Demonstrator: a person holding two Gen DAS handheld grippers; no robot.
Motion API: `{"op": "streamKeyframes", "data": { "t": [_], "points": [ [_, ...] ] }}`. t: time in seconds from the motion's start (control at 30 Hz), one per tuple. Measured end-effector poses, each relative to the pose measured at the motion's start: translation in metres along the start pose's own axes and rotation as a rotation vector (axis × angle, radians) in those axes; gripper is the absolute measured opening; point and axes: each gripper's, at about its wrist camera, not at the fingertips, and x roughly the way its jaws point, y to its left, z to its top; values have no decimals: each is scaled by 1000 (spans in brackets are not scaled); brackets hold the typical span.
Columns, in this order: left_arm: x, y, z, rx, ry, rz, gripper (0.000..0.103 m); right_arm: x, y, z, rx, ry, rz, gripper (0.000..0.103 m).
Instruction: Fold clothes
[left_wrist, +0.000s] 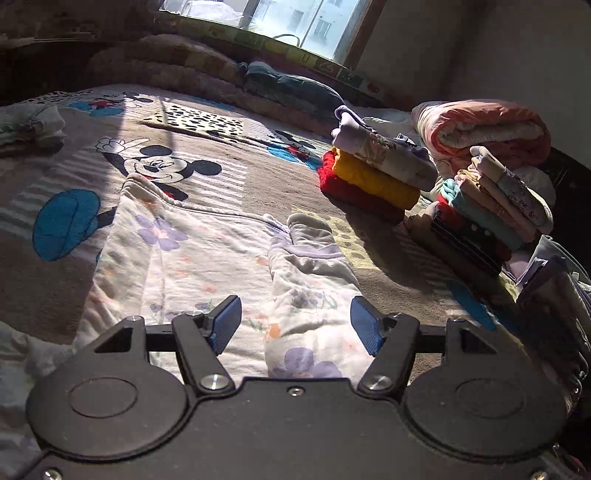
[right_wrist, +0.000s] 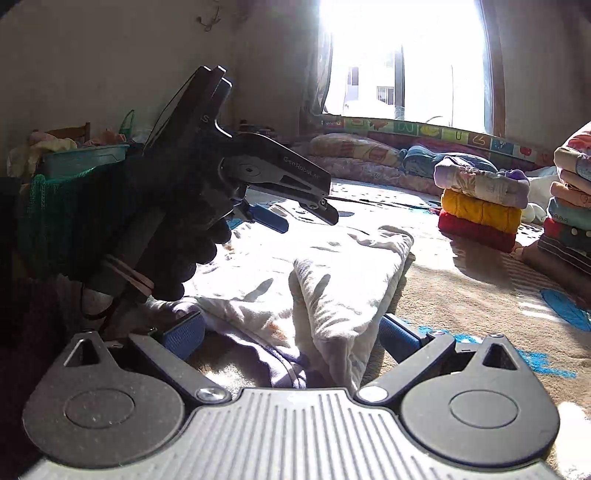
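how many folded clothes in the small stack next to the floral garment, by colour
red: 1
yellow: 1
pale lilac with a print: 1
total: 3 folded pieces in that stack, red at the bottom, lilac on top. The floral garment lies apart, only partly folded, on the bedspread.

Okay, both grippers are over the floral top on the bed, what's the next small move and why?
Probably lower the right gripper and close it on the folded sleeve lying between its open fingers. The left gripper is open too, above the floral top, so nothing is gripped. The top lies flat but only partly folded, beside the finished stacks.
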Motion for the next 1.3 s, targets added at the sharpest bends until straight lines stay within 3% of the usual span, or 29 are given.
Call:
{"op": "streamKeyframes", "data": {
  "t": [0.07, 0.13, 0.3, 0.57, 0.7, 0.97, 1.1, 1.17, 1.2, 1.23, 1.3],
  "points": [
    [-23, 13, -7, -50, -25, -1, 69, -5, -5, 3, 49, -23, 16, 100],
    [-44, 30, -14, -114, -42, -1, 79, -6, -11, 4, 133, -46, 41, 100],
    [-94, 81, -30, -283, -110, 20, 84, 3, -21, -1, 351, -49, 123, 100],
    [-156, 167, -56, -541, -225, 151, 85, 15, -5, 0, 403, -2, 210, 102],
    [-165, 202, -68, -712, -247, 145, 85, 13, 5, 4, 383, 30, 263, 102],
    [-153, 231, -74, -864, -285, 127, 82, 11, 13, 5, 369, 42, 294, 102],
    [-142, 234, -65, -847, -315, 149, 68, 13, 4, 2, 418, 54, 270, 102],
    [-140, 229, -63, -815, -320, 173, 43, 14, -4, -2, 477, 54, 290, 102],
    [-139, 225, -62, -798, -322, 183, 23, 13, -7, -2, 492, 50, 295, 102],
    [-138, 222, -61, -780, -324, 192, 17, 13, -9, -3, 506, 45, 300, 102],
    [-137, 207, -55, -710, -326, 227, 16, 11, -14, -3, 532, 34, 308, 102]
  ]
}}
